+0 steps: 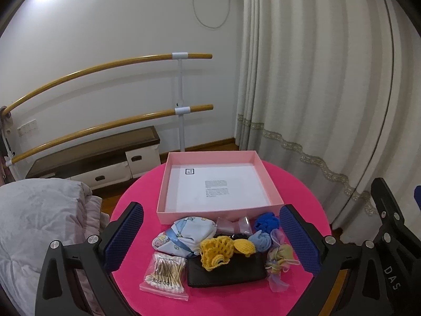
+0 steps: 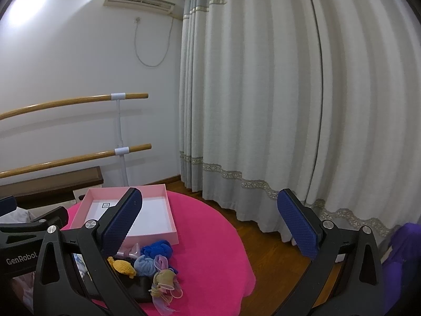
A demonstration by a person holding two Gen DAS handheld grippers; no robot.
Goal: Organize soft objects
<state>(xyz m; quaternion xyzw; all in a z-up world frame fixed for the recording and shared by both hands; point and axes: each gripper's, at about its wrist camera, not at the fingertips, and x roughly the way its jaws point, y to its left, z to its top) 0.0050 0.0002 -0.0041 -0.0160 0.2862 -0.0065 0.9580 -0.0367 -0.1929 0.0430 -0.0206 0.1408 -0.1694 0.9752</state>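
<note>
Pink table (image 1: 289, 184): soft pile (image 1: 218, 247) between spread left fingers (image 1: 123, 239).

The cotton swab bag (image 1: 164, 276) reads "100 PCS". "DAS" stands on the right claw's arm (image 1: 392, 276); "GenRobot" on the left claw's arm (image 2: 22, 260). The pink box's (image 1: 168, 184) printed sheet is unreadable.

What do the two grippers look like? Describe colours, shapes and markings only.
Both the left gripper and the right gripper have black angular frames with silver screws. Their flat, oblong fingers carry dark blue dimpled pads. White lettering shows: GenRobot on the left one, DAS on the right.
</note>
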